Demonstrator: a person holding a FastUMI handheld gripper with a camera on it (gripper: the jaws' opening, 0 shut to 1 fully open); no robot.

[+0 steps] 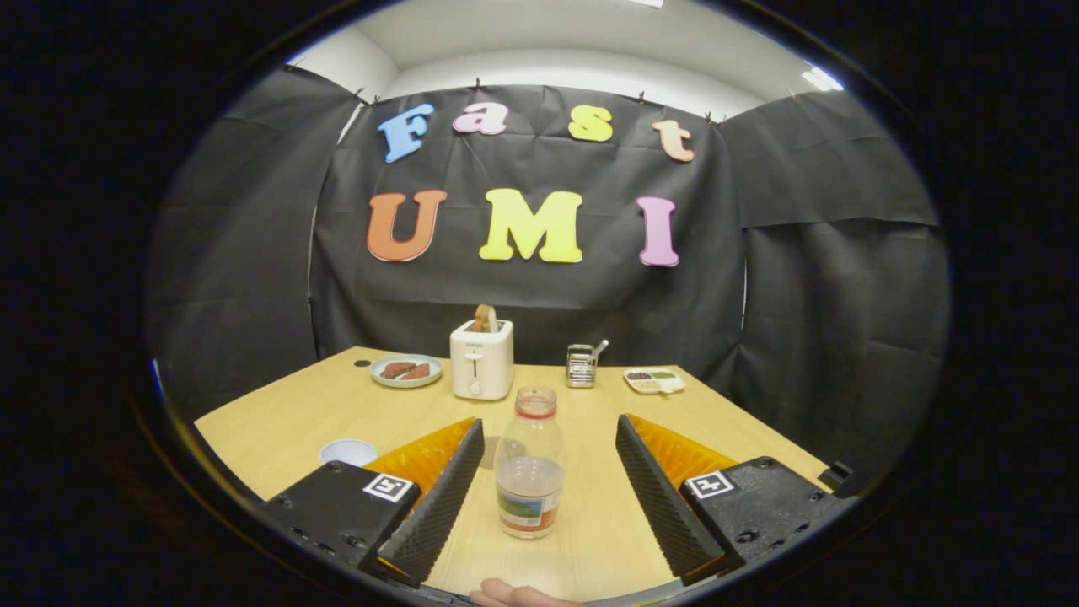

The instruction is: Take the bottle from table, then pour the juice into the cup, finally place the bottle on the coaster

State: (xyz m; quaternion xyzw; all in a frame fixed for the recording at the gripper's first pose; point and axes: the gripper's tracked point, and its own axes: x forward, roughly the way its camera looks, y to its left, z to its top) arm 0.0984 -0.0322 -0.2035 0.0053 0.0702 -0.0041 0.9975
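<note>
Clear bottle (529,462) between spread jaws

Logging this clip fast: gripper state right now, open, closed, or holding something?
Gripper: open, fingers spread either side of the bottle, not touching it; holding nothing.

- A clear plastic bottle (529,472) with a reddish cap is seen upright on the wooden table, partly filled with pale liquid, between the spread fingers and touched by neither.
- A white cup (348,452) is seen to the left of the bottle, partly hidden behind the left finger.
- A coaster cannot be made out with certainty.
</note>
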